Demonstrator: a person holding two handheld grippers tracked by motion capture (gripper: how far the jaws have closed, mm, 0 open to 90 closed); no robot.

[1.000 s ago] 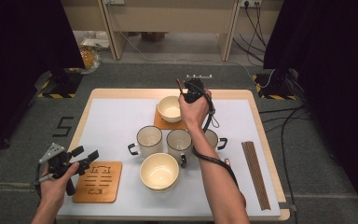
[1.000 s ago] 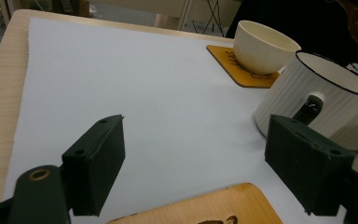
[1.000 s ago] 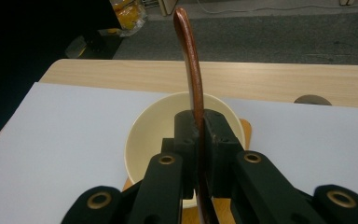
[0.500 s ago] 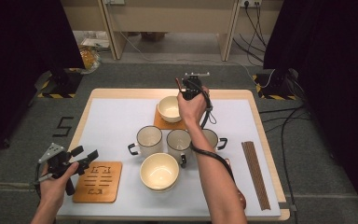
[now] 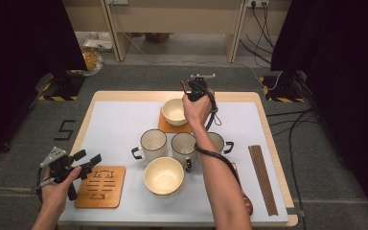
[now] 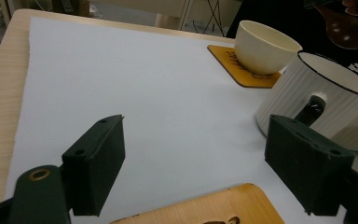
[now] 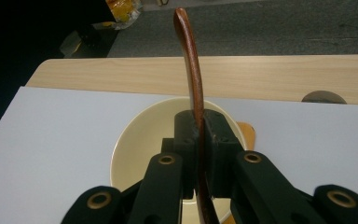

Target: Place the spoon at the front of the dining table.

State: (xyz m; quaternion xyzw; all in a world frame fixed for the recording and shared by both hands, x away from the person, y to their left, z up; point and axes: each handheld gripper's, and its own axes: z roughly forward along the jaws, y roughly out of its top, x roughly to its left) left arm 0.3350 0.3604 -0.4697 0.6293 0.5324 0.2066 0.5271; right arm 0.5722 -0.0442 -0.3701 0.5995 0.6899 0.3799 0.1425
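Note:
My right gripper point(image 5: 195, 89) point(image 7: 198, 123) is shut on the thin handle of a dark wooden spoon point(image 7: 191, 65), which stands edge-on between the pads. It hovers over the far cream bowl point(image 5: 174, 111) point(image 7: 140, 144), which sits on an orange coaster point(image 5: 165, 126). The spoon's head point(image 6: 345, 29) hangs above that bowl point(image 6: 263, 46). My left gripper point(image 5: 87, 161) point(image 6: 193, 161) is open with nothing between its fingers, low over the front left of the white mat beside a wooden coaster point(image 5: 100, 187) point(image 6: 214, 207).
Three white mugs point(image 5: 153, 143) point(image 5: 183, 143) point(image 5: 219, 141) stand in a row mid-table, the nearest one point(image 6: 321, 98) close to my left gripper. A second cream bowl point(image 5: 164, 175) sits in front of them. Dark chopsticks point(image 5: 263, 178) and another brown spoon point(image 5: 246, 203) lie at the right.
The right hand with the spoon has edged slightly farther back over the far bowl. The left hand has stayed put.

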